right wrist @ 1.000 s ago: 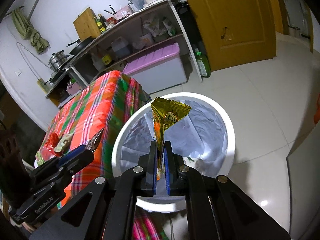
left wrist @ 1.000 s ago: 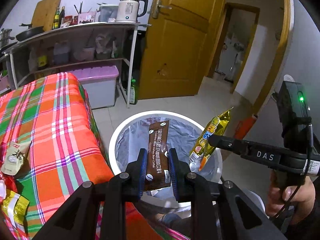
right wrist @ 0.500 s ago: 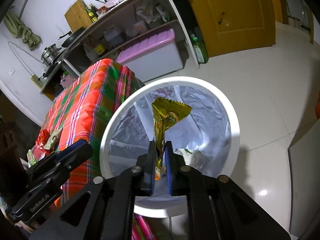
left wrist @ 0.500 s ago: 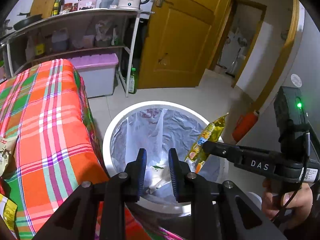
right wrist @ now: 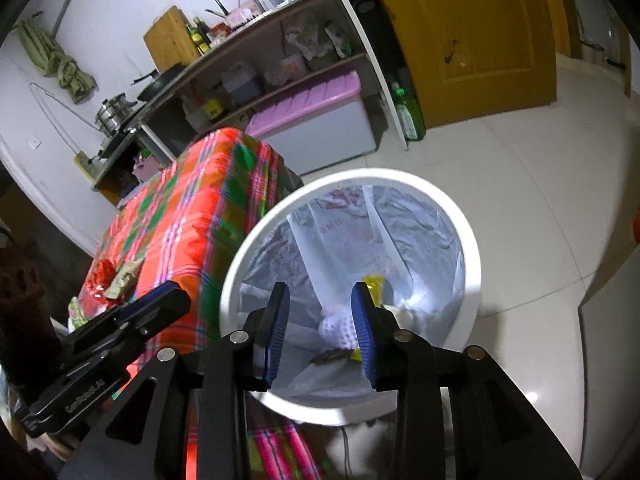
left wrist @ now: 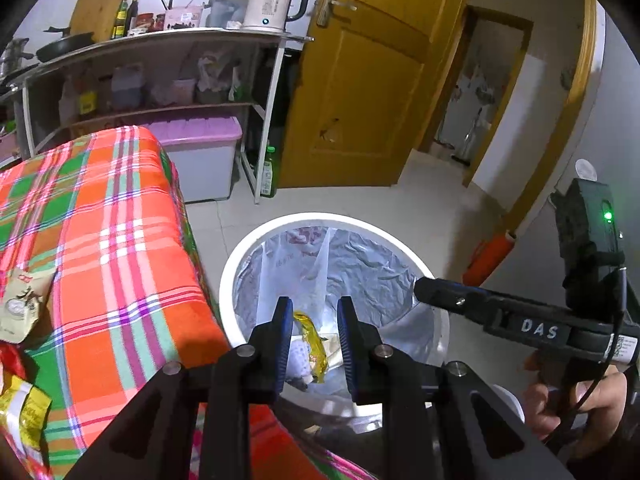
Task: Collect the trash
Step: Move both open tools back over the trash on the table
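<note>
A white round trash bin (left wrist: 248,248) lined with a clear plastic bag stands on the floor beside the table; it also shows in the right wrist view (right wrist: 474,240). A yellow snack wrapper (left wrist: 310,340) lies at its bottom with other trash, and shows in the right wrist view (right wrist: 374,282). My left gripper (left wrist: 312,340) is open and empty above the bin. My right gripper (right wrist: 320,328) is open and empty above the bin too; its body shows at the right of the left wrist view (left wrist: 500,316). More wrappers (left wrist: 20,308) lie on the plaid tablecloth.
The table with an orange-green plaid cloth (left wrist: 100,220) is left of the bin. A metal shelf (left wrist: 160,72) with a kettle (left wrist: 272,4), bottles and a purple-lidded box (left wrist: 200,152) stands behind. A wooden door (left wrist: 360,80) and tiled floor lie beyond.
The left gripper dropped its brown coffee wrapper into the bin, then the right gripper opened and the yellow wrapper fell in. Both grippers now hang open over the bin.
</note>
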`<move>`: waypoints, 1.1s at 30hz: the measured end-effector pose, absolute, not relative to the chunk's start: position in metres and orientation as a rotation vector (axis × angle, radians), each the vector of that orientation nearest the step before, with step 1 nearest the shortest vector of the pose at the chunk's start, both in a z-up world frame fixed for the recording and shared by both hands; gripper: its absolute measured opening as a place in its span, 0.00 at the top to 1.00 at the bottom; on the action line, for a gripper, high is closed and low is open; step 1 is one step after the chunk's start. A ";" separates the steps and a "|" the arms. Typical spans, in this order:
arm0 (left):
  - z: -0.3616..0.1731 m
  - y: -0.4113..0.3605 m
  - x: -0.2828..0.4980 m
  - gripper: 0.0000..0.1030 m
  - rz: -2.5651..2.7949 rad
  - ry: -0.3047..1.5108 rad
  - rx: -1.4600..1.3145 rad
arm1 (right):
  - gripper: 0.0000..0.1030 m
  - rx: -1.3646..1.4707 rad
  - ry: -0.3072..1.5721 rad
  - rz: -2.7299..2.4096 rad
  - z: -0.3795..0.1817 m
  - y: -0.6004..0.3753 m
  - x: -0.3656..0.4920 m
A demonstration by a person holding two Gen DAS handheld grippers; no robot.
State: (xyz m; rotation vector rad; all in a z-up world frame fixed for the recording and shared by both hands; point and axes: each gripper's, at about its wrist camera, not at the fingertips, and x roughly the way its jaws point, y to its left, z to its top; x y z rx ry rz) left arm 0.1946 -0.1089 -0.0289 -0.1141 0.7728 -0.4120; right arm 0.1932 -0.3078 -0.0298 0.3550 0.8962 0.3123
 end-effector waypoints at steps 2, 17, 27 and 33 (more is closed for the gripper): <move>-0.025 -0.105 0.189 0.78 -0.406 0.764 -0.116 | 0.68 0.354 0.877 0.318 -0.022 -0.306 0.188; -0.001 -0.074 0.137 0.78 -0.375 0.695 -0.138 | 0.68 0.243 0.784 0.392 0.018 -0.266 0.148; 0.011 -0.045 0.108 0.78 -0.321 0.655 -0.156 | 0.68 0.174 0.742 0.452 0.033 -0.236 0.124; 0.015 -0.030 0.092 0.78 -0.291 0.639 -0.168 | 0.68 0.148 0.733 0.480 0.037 -0.220 0.114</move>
